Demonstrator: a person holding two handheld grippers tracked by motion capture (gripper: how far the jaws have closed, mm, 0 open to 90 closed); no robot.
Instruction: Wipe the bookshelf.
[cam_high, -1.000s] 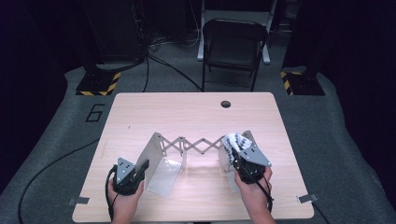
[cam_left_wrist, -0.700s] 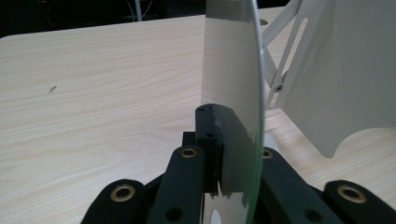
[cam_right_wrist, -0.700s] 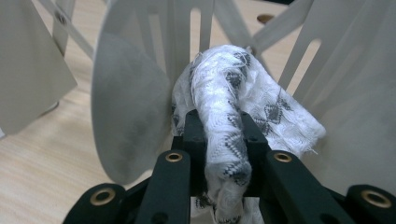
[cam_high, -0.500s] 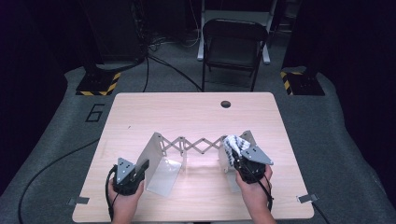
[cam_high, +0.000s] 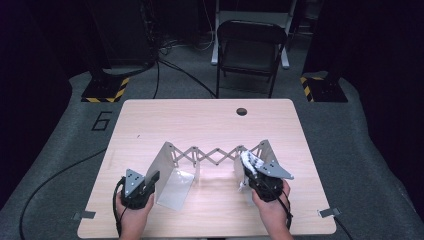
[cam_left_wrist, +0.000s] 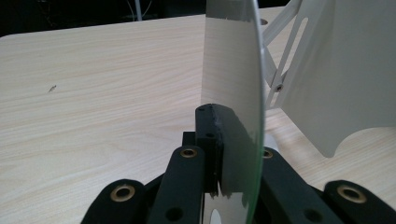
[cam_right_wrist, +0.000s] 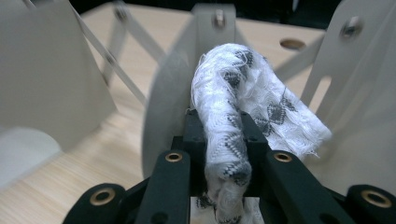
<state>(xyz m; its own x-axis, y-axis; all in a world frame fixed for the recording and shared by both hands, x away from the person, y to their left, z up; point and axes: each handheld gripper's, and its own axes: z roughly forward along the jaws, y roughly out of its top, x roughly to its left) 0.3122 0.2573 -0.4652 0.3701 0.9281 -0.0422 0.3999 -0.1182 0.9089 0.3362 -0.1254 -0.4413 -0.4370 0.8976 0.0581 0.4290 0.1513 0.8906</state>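
Observation:
A white metal rack stands on the wooden table (cam_high: 200, 120), with a scissor lattice (cam_high: 215, 154) joining its two end plates. My left gripper (cam_high: 151, 178) (cam_left_wrist: 238, 149) is shut on the near edge of the left end plate (cam_high: 170, 172) (cam_left_wrist: 233, 70), which stands upright between the jaws. My right gripper (cam_high: 250, 170) (cam_right_wrist: 224, 140) is shut on a white cloth (cam_high: 248, 162) (cam_right_wrist: 252, 93) with a grey pattern. The cloth is bunched against the right end plate (cam_high: 267, 155) (cam_right_wrist: 359, 93). I cannot tell whether that plate's edge is also between the jaws.
A round hole (cam_high: 242, 111) sits near the table's far edge. A folding chair (cam_high: 247, 45) stands beyond the table, with cables and striped floor bases on the floor to either side. Bare tabletop lies behind the rack.
My right gripper with the cloth has shifted slightly along the right end plate. The left gripper and the rack have stayed put.

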